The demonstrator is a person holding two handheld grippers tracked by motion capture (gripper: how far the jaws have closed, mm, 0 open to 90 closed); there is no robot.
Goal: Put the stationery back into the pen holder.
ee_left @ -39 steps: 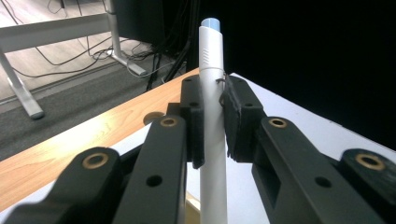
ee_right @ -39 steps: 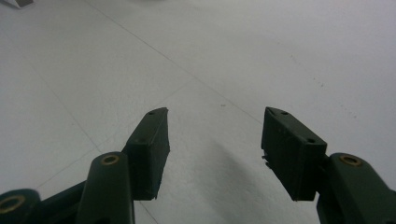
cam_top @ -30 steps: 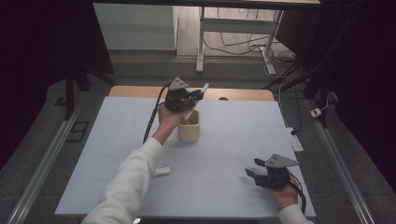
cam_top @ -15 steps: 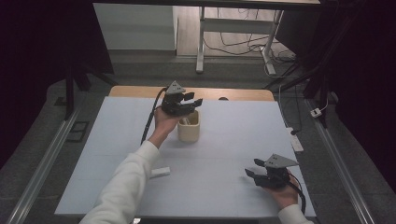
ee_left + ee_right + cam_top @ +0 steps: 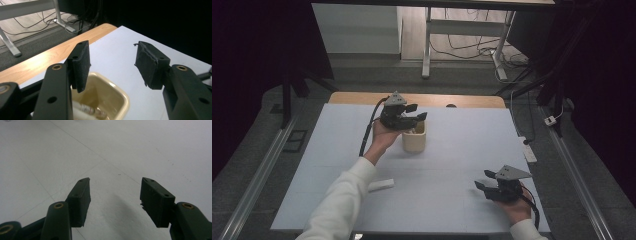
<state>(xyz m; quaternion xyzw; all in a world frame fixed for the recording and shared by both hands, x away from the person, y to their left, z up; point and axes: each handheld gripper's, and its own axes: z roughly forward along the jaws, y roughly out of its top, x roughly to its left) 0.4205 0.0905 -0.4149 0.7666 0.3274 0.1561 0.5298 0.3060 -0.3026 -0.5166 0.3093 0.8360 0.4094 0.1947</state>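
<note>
Left gripper (image 5: 416,112) over the cream cup (image 5: 414,140), jaws just opening, nothing between; right gripper (image 5: 484,180) jaws wide, empty.

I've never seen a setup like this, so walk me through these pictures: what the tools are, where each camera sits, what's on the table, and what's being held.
A person holds a two-jaw gripper in each hand. The high view looks down on the table from above the person's side. The other two pictures come from cameras riding on the grippers, looking along their black jaws.

The left gripper hovers over a cream cup; its jaws have just been opening and hold nothing. Its own view looks into the cup, where something lies that is too blurred to name.

The right gripper sits low at the near edge, jaws open and empty. A small white block lies near the left sleeve.
</note>
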